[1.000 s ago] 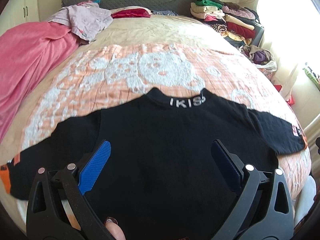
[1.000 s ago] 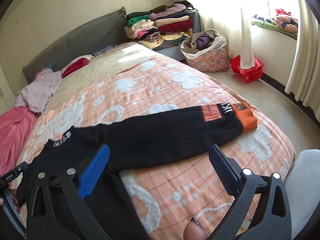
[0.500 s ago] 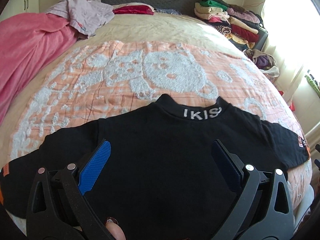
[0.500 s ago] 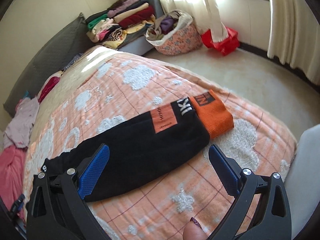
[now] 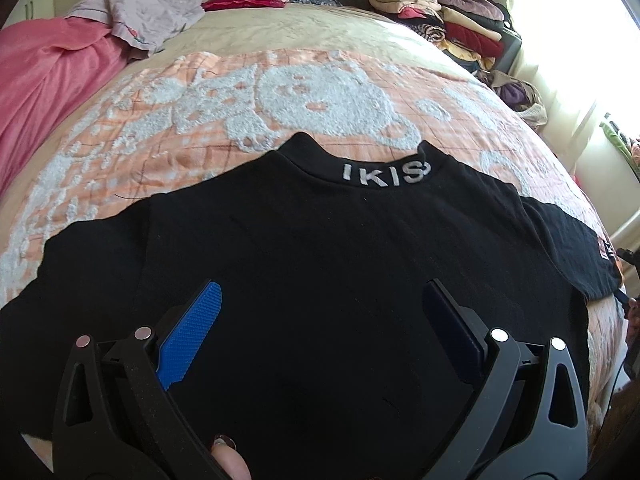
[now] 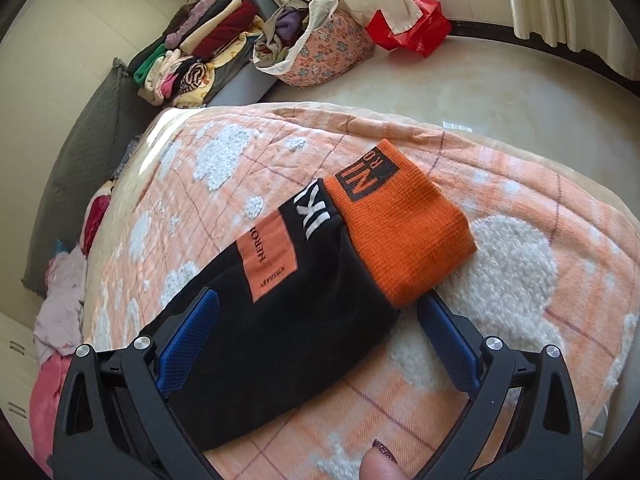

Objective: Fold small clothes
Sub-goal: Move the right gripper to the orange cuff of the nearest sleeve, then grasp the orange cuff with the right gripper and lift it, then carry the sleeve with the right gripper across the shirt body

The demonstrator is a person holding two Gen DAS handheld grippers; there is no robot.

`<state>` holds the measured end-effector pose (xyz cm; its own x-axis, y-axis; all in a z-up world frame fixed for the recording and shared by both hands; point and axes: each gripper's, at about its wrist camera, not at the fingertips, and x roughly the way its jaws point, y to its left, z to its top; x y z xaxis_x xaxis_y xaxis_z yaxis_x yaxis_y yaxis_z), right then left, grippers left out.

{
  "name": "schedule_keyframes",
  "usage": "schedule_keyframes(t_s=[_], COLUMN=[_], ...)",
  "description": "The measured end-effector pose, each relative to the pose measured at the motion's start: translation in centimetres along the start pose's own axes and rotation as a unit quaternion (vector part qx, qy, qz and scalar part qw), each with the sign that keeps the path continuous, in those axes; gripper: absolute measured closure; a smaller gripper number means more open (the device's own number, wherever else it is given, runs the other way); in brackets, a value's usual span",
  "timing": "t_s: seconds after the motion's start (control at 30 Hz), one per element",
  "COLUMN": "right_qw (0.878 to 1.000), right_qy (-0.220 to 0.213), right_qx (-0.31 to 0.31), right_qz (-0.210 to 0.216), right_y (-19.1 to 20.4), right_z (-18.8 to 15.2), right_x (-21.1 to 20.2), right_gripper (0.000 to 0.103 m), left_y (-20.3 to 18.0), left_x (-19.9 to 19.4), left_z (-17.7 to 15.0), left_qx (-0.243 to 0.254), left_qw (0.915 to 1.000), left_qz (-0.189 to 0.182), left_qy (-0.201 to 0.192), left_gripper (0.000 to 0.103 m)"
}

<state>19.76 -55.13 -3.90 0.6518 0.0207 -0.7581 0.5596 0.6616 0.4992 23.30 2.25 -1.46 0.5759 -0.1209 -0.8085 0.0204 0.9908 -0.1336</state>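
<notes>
A small black sweater (image 5: 320,248) lies flat on the orange and white blanket (image 5: 280,96), its collar lettered in white pointing away from me. My left gripper (image 5: 320,296) hovers open above the sweater's body, nothing between its blue pads. In the right wrist view the sweater's right sleeve (image 6: 288,300) stretches out with an orange patch and an orange cuff (image 6: 400,236). My right gripper (image 6: 316,298) is open and straddles that sleeve just below the cuff, one finger on each side.
A pink cover (image 5: 48,72) and a crumpled lilac garment (image 5: 148,12) lie at the bed's far left. Folded clothes (image 6: 204,48) are stacked beside the headboard, with a flowered laundry basket (image 6: 320,48) and a red bag (image 6: 412,28) on the floor. The bed edge (image 6: 560,184) is close on the right.
My right gripper has swung right and come down along the sleeve to its orange cuff. The left gripper has dropped a little closer to the sweater's body.
</notes>
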Motion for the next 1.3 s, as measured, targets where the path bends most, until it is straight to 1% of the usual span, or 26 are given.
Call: schedule_keyframes(t_s=[0.03, 0.07, 0.13, 0.17, 0.23, 0.27, 0.3, 0.37, 0.43, 0.53, 0.7, 0.9, 1.07, 1.17, 1.3], right_qw=[1.000, 1.000, 1.000, 1.000, 1.000, 0.999, 0.999, 0.997, 0.995, 0.989, 0.979, 0.966, 0.954, 0.944, 0.932], right_qy=[-0.003, -0.003, -0.006, -0.008, -0.012, -0.016, -0.019, -0.028, -0.033, -0.044, -0.047, -0.041, -0.025, -0.011, 0.001], right_qx=[0.000, 0.000, -0.004, -0.005, -0.011, -0.018, -0.026, -0.052, -0.074, -0.122, -0.160, -0.201, -0.232, -0.254, -0.288], right_qz=[0.004, 0.007, 0.008, 0.013, 0.024, 0.031, 0.037, 0.047, 0.058, 0.077, 0.115, 0.155, 0.191, 0.212, 0.221], right_y=[0.1, 0.2, 0.4, 0.4, 0.6, 0.9, 1.2, 2.4, 3.7, 6.6, 10.5, 15.0, 19.4, 22.1, 25.3], right_z=[0.0, 0.1, 0.0, 0.0, -0.2, -0.3, -0.5, -1.0, -1.4, -2.5, -4.3, -7.0, -9.6, -11.7, -14.9], right_x=[-0.1, -0.1, -0.3, -0.4, -0.7, -1.0, -1.3, -2.3, -3.0, -4.7, -6.9, -8.8, -9.6, -9.9, -10.0], right_gripper=[0.019, 0.025, 0.046, 0.051, 0.068, 0.072, 0.080, 0.081, 0.086, 0.087, 0.089, 0.089, 0.089, 0.089, 0.089], left_y=[-0.1, -0.3, -0.6, -0.8, -1.0, -1.1, -1.2, -1.4, -1.4, -1.5, -1.2, -0.4, 0.7, 1.7, 3.2], left_x=[-0.1, -0.1, -0.3, -0.5, -0.8, -1.0, -1.2, -1.6, -1.9, -2.5, -3.4, -4.4, -4.9, -4.9, -5.2], left_z=[-0.1, -0.2, -0.3, -0.2, -0.2, -0.2, -0.2, -0.1, -0.2, -0.1, 0.1, 0.1, 0.0, -0.2, -0.1], left_qx=[0.002, 0.003, 0.007, 0.009, 0.011, 0.013, 0.013, 0.014, 0.015, 0.016, 0.009, -0.008, -0.025, -0.038, -0.065], left_qw=[1.0000, 1.0000, 1.0000, 0.9999, 0.9998, 0.9997, 0.9997, 0.9995, 0.9995, 0.9994, 0.9991, 0.9983, 0.9975, 0.9970, 0.9949], left_qz=[-0.002, -0.002, -0.005, -0.008, -0.013, -0.017, -0.020, -0.025, -0.028, -0.030, -0.039, -0.056, -0.065, -0.066, -0.077], left_qy=[0.000, -0.001, -0.001, -0.003, -0.005, -0.006, -0.008, -0.009, -0.009, -0.012, -0.015, -0.015, -0.014, -0.012, -0.009], left_gripper=[0.009, 0.009, 0.009, 0.009, 0.009, 0.009, 0.009, 0.009, 0.009, 0.009, 0.009, 0.009, 0.009, 0.009, 0.009])
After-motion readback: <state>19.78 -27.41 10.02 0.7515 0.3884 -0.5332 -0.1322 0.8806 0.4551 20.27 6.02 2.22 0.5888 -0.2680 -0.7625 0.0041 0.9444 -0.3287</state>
